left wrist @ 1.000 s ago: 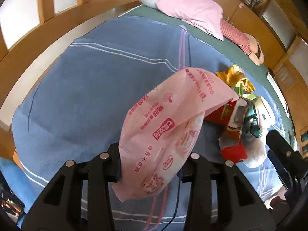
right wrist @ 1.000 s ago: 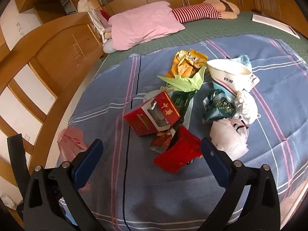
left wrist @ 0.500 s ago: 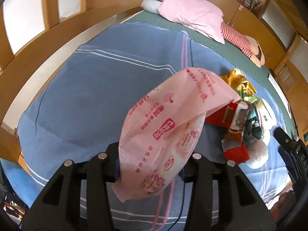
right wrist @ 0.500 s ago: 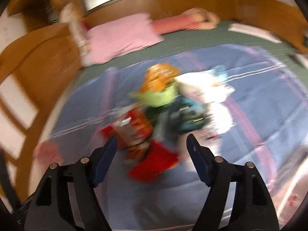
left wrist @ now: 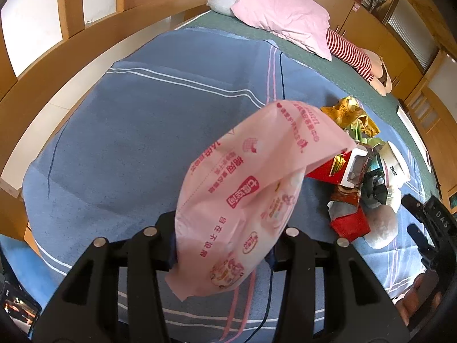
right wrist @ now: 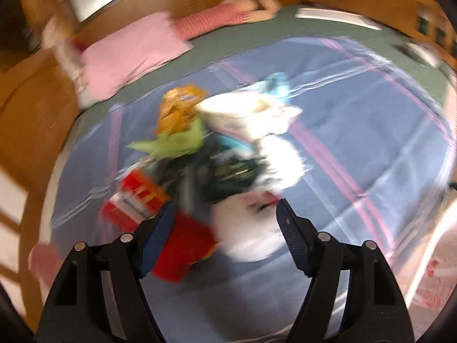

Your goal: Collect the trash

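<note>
In the left wrist view, our left gripper (left wrist: 221, 250) is clamped on a pink plastic bag (left wrist: 251, 197), which rises toward one o'clock over the blue blanket (left wrist: 137, 131).

In the blurred right wrist view, our right gripper (right wrist: 225, 220) has its fingers apart, with nothing gripped. The trash pile (right wrist: 211, 154) lies at twelve o'clock; a white wad (right wrist: 245, 234) sits between the fingertips.

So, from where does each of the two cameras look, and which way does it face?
Left wrist: sits behind the left gripper, facing down over the blue blanket; its fingers clamp a pink plastic bag.
Right wrist: sits behind the right gripper, blurred, facing down at the trash pile; jaws apart, gripping nothing.
Shared: trash pile, blanket, pink pillow.
</note>
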Available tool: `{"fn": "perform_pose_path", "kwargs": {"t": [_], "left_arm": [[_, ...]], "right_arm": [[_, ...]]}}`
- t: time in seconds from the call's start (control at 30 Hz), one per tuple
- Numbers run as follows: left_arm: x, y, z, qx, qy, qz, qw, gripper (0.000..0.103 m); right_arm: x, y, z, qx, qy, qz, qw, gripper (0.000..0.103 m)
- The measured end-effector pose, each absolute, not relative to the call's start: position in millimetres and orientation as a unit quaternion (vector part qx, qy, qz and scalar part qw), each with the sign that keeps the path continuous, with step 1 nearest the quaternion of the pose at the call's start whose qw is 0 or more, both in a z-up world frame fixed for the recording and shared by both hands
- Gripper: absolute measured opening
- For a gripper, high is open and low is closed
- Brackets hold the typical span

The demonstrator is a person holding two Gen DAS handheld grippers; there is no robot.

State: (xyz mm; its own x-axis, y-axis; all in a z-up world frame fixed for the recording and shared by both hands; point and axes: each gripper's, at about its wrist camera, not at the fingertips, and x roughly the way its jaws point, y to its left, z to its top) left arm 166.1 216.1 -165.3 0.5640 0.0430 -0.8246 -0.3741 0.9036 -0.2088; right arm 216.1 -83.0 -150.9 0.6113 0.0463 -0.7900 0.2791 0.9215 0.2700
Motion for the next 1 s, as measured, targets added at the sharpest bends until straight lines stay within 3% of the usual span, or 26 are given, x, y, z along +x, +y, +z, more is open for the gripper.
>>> {"fn": "perform_pose_path", "kwargs": {"t": [0.13, 0.27, 0.33, 0.4, 0.47, 0.83, 1.0], "left_arm": [[167.6, 213.6, -165.2, -0.183, 0.451, 0.116, 0.866, 0.045], [168.8, 208.9, -164.1, -0.182, 0.450, 0.098, 0.869, 0.045], [169.1, 205.6, -161.8, -0.182, 0.445, 0.085, 0.873, 0.045], [168.5, 200.7, -158.8, -0.181, 0.439, 0.070, 0.877, 0.045], [168.5, 197.1, -157.0, -0.180, 0.435, 0.057, 0.880, 0.045], [176.0, 172.3, -147.9, -0.208, 0.420, -0.034, 0.883, 0.045], [177.7, 134.8, -135.7, -0.197, 0.407, -0.106, 0.886, 0.044]], "right_arm": [[235.2, -90.8, -182.3, 0.218, 0.520, -0.060, 0.824, 0.074], [235.9, -92.4, -185.1, 0.224, 0.527, -0.054, 0.818, 0.073], [235.1, -84.4, -180.4, 0.209, 0.519, -0.040, 0.828, 0.060], [236.3, -74.6, -178.5, 0.202, 0.517, -0.011, 0.832, 0.033], [234.4, -67.7, -175.1, 0.206, 0.508, 0.023, 0.836, 0.026], [202.6, -83.3, -137.6, 0.233, 0.416, 0.076, 0.876, 0.022], [154.3, -134.6, -98.6, 0.164, 0.374, 0.017, 0.913, 0.022]]}}
